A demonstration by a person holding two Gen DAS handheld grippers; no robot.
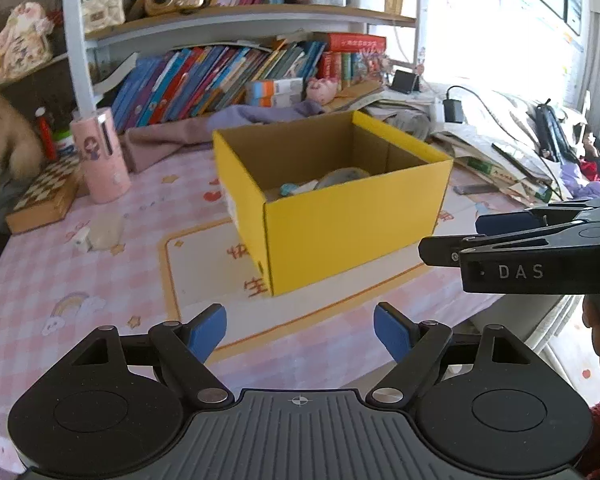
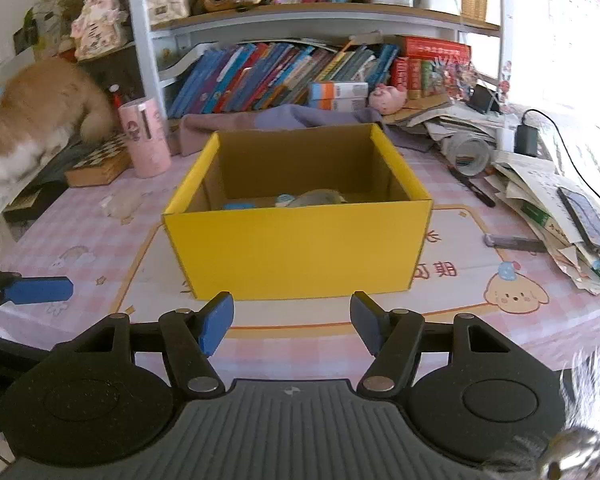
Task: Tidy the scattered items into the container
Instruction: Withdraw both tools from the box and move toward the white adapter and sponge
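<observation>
Though open-topped, yellow box (image 2: 296,244), brown inside

The open yellow cardboard box (image 2: 296,252) stands mid-bench (image 2: 80,248), small items (image 2: 318,199) inside it. Left of it stands a pink cylindrical tube (image 2: 146,138), a checkered wooden board (image 2: 100,162) beside that. Behind, leaning books (image 2: 268,76) fill a shelf; loose papers (image 2: 540,196) pile at right.

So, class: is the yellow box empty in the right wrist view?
No: the yellow box already holds small items, among them a blue piece on its floor.
</observation>
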